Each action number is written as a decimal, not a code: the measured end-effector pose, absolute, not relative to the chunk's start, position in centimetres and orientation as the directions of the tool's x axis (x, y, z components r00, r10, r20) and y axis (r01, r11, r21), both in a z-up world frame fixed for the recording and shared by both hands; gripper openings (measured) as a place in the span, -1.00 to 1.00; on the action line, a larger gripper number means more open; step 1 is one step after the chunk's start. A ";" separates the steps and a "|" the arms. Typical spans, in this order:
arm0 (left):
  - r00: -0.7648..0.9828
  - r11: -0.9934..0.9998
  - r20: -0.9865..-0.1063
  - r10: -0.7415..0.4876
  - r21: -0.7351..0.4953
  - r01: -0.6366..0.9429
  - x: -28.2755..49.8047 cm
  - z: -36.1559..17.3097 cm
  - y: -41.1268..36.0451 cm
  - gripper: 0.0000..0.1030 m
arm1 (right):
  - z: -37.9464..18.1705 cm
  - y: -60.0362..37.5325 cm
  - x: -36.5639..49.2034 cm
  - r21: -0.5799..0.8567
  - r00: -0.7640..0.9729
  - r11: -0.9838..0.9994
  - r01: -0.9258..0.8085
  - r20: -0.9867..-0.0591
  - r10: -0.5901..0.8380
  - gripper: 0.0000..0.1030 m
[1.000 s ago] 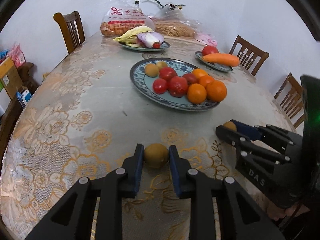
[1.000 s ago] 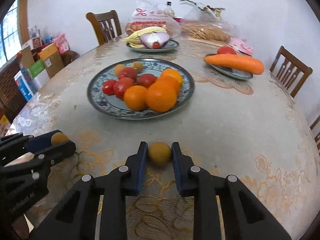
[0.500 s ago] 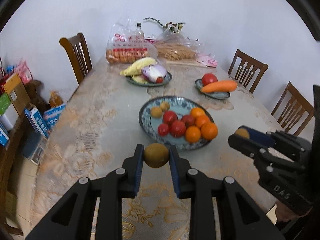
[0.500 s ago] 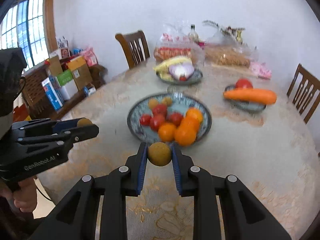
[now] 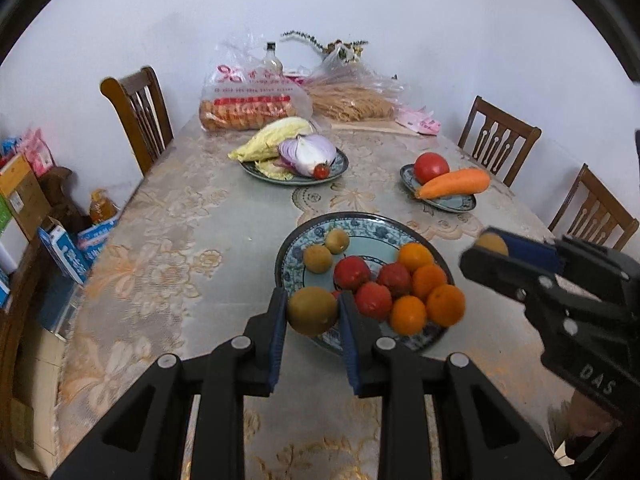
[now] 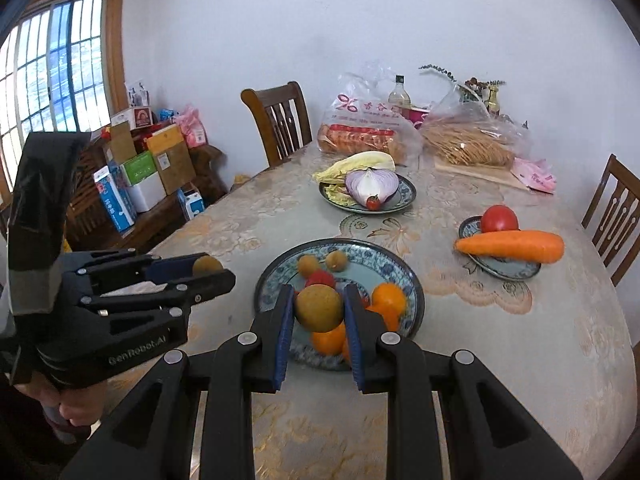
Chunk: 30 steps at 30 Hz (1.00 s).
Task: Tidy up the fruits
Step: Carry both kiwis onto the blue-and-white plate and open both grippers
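Note:
My left gripper (image 5: 313,312) is shut on a brown kiwi (image 5: 313,310) and holds it in the air over the near rim of the blue patterned fruit plate (image 5: 308,236). My right gripper (image 6: 318,309) is shut on a second brown kiwi (image 6: 319,307), also above the plate's near rim (image 6: 408,276). The plate holds two small brown fruits (image 5: 318,258), red tomatoes (image 5: 352,272) and oranges (image 5: 446,305). Each gripper shows in the other's view, the right gripper (image 5: 490,246) at the right and the left gripper (image 6: 206,266) at the left.
A plate with cabbage and a halved onion (image 5: 306,152) stands farther back. A small plate with a tomato and a carrot (image 5: 454,183) is at the right. Bagged food (image 5: 252,100) lies at the far end. Wooden chairs (image 5: 138,112) surround the table; boxes (image 6: 132,176) are stacked at the left.
Both grippers have risen from the tablecloth with their kiwis and moved forward. They now hang over the near edge of the fruit plate.

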State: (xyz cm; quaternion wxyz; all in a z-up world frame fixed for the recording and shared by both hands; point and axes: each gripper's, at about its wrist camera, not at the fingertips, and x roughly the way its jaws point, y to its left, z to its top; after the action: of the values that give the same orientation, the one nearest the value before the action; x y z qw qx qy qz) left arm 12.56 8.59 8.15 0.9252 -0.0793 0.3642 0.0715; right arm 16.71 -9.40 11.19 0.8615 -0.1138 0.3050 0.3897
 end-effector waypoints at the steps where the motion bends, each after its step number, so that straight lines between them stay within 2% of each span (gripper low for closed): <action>1: 0.719 0.977 -0.692 0.069 -0.099 -0.189 13.2 7.8 8.9 -0.50 | 11.0 -8.9 17.4 0.043 0.505 0.668 -0.743 -0.618 0.602 -0.51; 9: 0.705 0.974 -0.708 0.031 -0.136 -0.179 16.3 5.9 10.6 -0.50 | 7.9 -4.6 23.6 0.158 0.381 0.645 -0.748 -0.693 0.612 -0.51; 12: 0.703 0.966 -0.711 -0.003 -0.183 -0.181 16.9 5.1 11.4 -0.50 | 7.1 -3.2 25.6 0.173 0.362 0.654 -0.737 -0.715 0.598 -0.51; 19: 0.691 0.968 -0.723 -0.015 -0.184 -0.171 17.3 4.5 11.3 -0.50 | 5.0 -1.9 27.2 0.192 0.293 0.656 -0.730 -0.780 0.554 -0.51; 30: 0.686 0.964 -0.727 -0.019 -0.196 -0.181 17.5 4.0 11.6 -0.48 | 4.7 -1.8 27.0 0.249 0.201 0.596 -0.764 -0.786 0.585 -0.51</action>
State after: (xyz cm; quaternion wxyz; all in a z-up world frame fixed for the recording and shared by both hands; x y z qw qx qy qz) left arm 17.53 11.61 3.98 0.9095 -0.1267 0.3934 0.0444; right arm 27.05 -1.84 4.70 0.7686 -0.0980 0.4552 0.4387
